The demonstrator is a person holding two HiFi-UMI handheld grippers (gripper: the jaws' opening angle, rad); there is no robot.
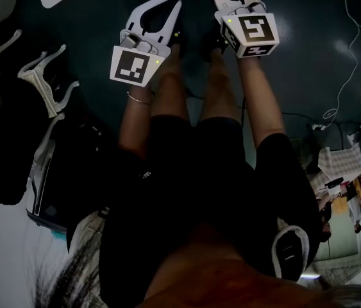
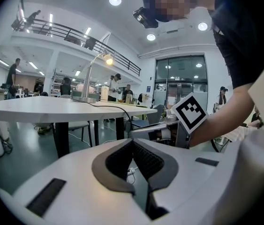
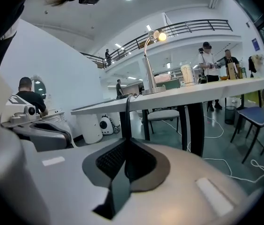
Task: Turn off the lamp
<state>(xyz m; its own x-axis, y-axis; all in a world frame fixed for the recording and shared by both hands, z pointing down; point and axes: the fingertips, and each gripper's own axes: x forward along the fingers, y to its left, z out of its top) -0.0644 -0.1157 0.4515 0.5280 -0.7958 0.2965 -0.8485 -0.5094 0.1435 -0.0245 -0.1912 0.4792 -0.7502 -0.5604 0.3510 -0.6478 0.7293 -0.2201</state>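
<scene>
Lamp (image 2: 89, 76) lit, bulb glowing; it stands on the surface (image 2: 52, 109), toward its far end; a dark cord (image 2: 115, 107) runs from the lamp base along the surface to its near edge; left gripper (image 2: 132, 143) clenched, nothing between the jaws, held lower than the surface top and well apart from it; right gripper (image 3: 124, 142) also clenched and empty, likewise lower than the surface, not touching it.
</scene>
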